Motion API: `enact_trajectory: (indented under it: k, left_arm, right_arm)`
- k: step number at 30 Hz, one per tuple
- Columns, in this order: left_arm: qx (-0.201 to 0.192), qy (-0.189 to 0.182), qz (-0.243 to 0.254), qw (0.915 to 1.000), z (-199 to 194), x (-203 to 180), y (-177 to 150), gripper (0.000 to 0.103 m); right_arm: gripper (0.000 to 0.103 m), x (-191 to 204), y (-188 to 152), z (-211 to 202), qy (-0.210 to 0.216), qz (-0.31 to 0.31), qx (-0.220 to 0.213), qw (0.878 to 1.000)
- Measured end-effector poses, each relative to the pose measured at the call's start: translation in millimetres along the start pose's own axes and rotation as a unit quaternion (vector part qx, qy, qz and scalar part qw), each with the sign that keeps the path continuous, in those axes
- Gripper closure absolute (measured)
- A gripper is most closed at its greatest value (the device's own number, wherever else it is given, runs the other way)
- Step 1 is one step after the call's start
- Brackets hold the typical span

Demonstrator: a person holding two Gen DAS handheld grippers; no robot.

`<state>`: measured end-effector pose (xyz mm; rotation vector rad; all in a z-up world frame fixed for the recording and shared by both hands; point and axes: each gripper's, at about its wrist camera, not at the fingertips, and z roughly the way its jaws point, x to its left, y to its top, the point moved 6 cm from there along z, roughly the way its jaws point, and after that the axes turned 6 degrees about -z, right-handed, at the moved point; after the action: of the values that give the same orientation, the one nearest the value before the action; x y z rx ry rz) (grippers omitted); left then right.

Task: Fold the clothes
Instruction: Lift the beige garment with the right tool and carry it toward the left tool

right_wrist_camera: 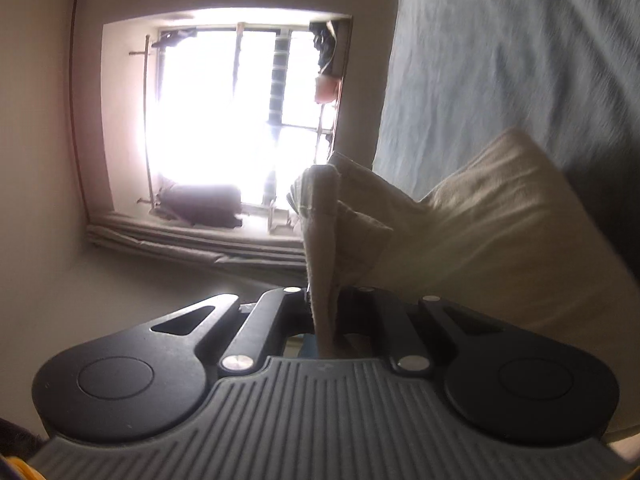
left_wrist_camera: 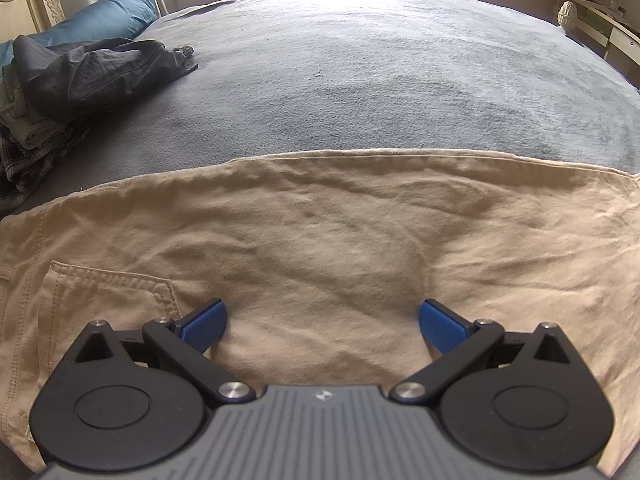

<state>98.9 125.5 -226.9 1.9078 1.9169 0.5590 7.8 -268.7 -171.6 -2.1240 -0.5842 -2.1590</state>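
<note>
Right tongs [right_wrist_camera: 322, 312] are clenched on a bunched edge of the khaki trousers [left_wrist_camera: 320, 248], lifted w/ little cloth in the bite, so it could slip out mid-fold; left tongs [left_wrist_camera: 322, 326] hang released over trousers lying flat on bed [left_wrist_camera: 380, 72].

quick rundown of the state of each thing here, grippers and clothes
left gripper: open, poised over the khaki trousers, gripping nothing
right gripper: shut on a lifted end of the trousers
khaki trousers: spread flat on the bed, one end raised
pile of clothes: unfolded, heaped at the bed's far left
grey bedcover: spread out
</note>
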Motion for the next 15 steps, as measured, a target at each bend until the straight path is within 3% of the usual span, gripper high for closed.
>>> enact_trajectory:
  k: [15]
  left_arm:
    - [-0.002,-0.008,0.001,1.0000,-0.2,0.7,-1.0,0.000]
  right_arm:
    - [0.100,36.0,-69.6,61.0,0.041,0.006,0.128,0.991]
